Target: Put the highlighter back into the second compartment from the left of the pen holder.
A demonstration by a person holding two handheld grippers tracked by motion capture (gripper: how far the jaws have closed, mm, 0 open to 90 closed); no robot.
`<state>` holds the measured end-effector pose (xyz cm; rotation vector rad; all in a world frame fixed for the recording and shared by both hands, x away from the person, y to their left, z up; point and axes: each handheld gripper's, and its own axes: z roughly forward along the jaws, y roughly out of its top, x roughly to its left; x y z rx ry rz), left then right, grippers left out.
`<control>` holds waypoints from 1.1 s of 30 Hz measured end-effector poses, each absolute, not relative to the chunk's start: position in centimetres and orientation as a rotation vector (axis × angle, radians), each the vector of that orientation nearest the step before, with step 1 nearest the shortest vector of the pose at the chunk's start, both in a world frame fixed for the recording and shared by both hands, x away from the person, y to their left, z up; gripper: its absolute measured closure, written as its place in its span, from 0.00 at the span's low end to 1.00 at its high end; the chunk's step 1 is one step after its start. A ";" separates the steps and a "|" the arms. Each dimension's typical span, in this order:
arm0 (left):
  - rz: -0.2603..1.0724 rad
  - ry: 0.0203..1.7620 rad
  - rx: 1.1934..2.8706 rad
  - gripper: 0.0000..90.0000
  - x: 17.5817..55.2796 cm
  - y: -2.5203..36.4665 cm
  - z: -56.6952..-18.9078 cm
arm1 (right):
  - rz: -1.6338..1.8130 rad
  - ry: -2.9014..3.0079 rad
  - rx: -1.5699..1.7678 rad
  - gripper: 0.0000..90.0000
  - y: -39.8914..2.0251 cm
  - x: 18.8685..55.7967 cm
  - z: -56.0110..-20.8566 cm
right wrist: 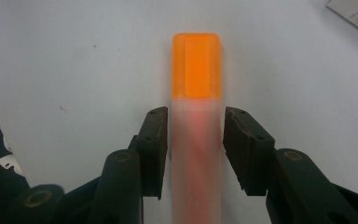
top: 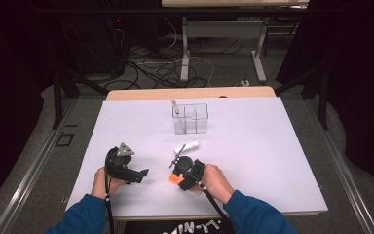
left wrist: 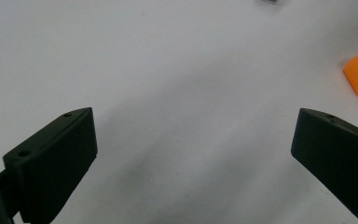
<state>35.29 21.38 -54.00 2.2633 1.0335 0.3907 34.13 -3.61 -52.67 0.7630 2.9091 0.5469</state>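
Orange-capped marker (right wrist: 196, 135) lies between my right gripper's (right wrist: 196, 140) nearly-closed jaws; off-centre pinch could roll it. Left gripper (left wrist: 193, 154) spread, empty.

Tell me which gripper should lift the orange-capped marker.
Right. The right gripper already straddles the orange-capped marker, its jaws nearly touching the barrel, while the left gripper stands open over bare table.

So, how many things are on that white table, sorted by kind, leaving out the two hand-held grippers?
Clear divided box: 1
Pale stick standing in that box: 1
White tube: 1
Dark pen: 1
Orange-capped marker: 1
Total: 5
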 end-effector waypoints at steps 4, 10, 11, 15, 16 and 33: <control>0.384 1.036 2.268 0.00 35.3 21.4 -54.0 | 0.524 2.923 0.769 0.70 -3.3 34.4 -52.9; 0.381 1.035 2.271 0.00 35.3 21.4 -54.0 | 0.520 2.936 0.784 0.71 -3.3 34.6 -53.2; 0.389 1.037 2.263 0.00 35.3 21.3 -54.1 | 0.531 2.939 0.780 0.71 -3.4 34.7 -53.2; 0.387 1.036 2.266 0.00 35.3 21.3 -54.0 | 0.563 2.939 0.789 0.72 -3.7 34.7 -53.3; 0.382 1.035 2.270 0.00 35.3 21.3 -54.0 | 0.579 2.939 0.791 0.72 -3.8 34.8 -53.3; 0.385 1.030 2.263 0.00 35.3 21.4 -54.0 | 0.816 2.887 0.842 0.72 -5.8 34.6 -52.4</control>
